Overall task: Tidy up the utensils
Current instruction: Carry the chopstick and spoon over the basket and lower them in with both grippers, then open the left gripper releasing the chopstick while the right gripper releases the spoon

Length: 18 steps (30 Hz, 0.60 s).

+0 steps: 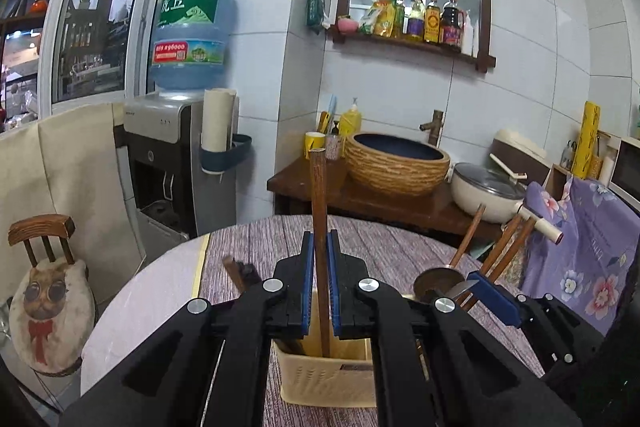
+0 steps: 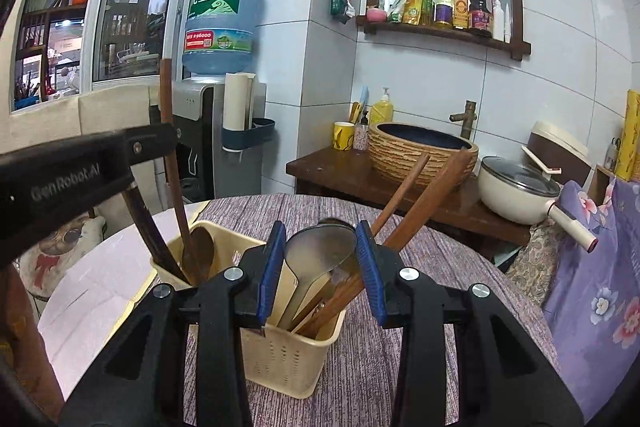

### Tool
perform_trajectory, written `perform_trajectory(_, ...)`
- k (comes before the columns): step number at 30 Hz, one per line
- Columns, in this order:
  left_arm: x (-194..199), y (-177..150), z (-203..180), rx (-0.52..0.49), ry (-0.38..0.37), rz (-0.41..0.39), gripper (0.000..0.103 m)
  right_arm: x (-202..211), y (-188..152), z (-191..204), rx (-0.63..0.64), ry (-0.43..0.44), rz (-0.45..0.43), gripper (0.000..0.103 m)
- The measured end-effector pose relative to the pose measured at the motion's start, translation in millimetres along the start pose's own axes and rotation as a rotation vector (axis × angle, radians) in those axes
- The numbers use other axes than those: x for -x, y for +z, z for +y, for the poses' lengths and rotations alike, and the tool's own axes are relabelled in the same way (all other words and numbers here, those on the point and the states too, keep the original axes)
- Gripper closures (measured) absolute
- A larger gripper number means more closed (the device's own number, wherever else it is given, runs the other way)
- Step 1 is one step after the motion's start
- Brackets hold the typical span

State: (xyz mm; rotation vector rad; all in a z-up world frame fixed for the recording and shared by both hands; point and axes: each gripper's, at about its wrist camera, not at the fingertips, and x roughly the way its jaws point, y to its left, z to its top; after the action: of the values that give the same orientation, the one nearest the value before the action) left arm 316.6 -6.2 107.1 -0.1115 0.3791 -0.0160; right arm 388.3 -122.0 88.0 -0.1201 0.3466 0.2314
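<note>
The left gripper (image 1: 320,251) is clamping its blue pads fully shut on the handle of a wooden spoon (image 1: 319,203), which is standing almost upright between them; the handle's lower end is reaching down into the cream utensil basket (image 1: 324,379) directly below. In the right wrist view the spoon's bowl (image 2: 200,251) is sitting inside the basket's left compartment, next to a darker wooden utensil (image 2: 148,227) that is leaning there.

The right gripper (image 2: 322,259) is standing partly open with its pads around a bundle of utensils: a metal spatula blade (image 2: 320,243) is showing between the pads, and two wooden handles (image 2: 424,195) are slanting up to the right past the right pad. Whether the pads are actually pressing on the bundle cannot be told. The lower ends of these utensils are sitting in the basket's right compartment, with the divider running between the two sides.

The basket is resting on a round table covered with a purple striped cloth (image 2: 360,367). Beyond the table edge a dark wooden counter (image 2: 332,167) is carrying a woven basin (image 2: 420,155) and a cream lidded pot (image 2: 516,191), and a water dispenser (image 1: 176,131) is standing to the left against the tiled wall.
</note>
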Motion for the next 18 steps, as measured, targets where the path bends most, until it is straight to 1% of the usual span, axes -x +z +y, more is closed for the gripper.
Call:
perform_trajectory(3,-4.8,-5.9,1.5,-0.004,0.001,0.024,0.095,-0.5,-4.9,2.5,0.022,-0.009,-0.002,0.066)
perform_trajectory(6,-6.1,-9.0,3.9,0.001,0.003,0.035,0.095,0.1,-7.1,3.8,0.028,0.008,0.000,0.065)
perform_trajectory(8,-3.0,-10.1,5.9,0.010,0.001,0.032,0.094,4.8,-7.4,3.8,0.033,0.014,-0.016,0.060)
perform_trajectory(10,6.4,-9.2,8.0,0.011,-0.011,0.022,0.089,16.9,-7.3,1.9,0.034,0.016,-0.056,0.045)
perform_trajectory(11,11.4,-9.4,9.0,0.011,-0.014,0.014,0.078,22.8,-7.5,0.4,0.033,0.018,-0.070,0.041)
perform_trajectory(12,22.9,-8.6,12.1,0.011,-0.010,-0.009,0.061,33.0,-8.2,-2.0,0.031,0.019,-0.096,0.036)
perform_trajectory(13,32.3,-8.9,15.0,0.013,-0.005,-0.033,0.050,42.4,-8.8,-4.2,0.032,0.018,-0.117,0.035)
perform_trajectory(14,44.4,-9.8,18.9,0.018,0.001,-0.066,0.034,52.6,-10.0,-6.7,0.036,0.020,-0.135,0.034)
perform_trajectory(15,61.3,-11.8,24.4,0.022,0.007,-0.110,0.023,66.2,-13.3,-11.2,0.036,0.021,-0.154,0.028)
perform_trajectory(16,72.1,-14.3,27.3,0.020,0.011,-0.135,0.019,75.7,-16.1,-14.8,0.028,0.022,-0.161,0.022)
perform_trajectory(17,83.3,-17.2,30.5,0.014,0.016,-0.154,0.011,86.5,-20.9,-20.1,0.012,0.026,-0.164,0.020)
perform_trajectory(18,96.6,-22.9,34.5,0.004,0.020,-0.170,0.008,94.5,-24.3,-24.1,-0.003,0.032,-0.160,0.017)
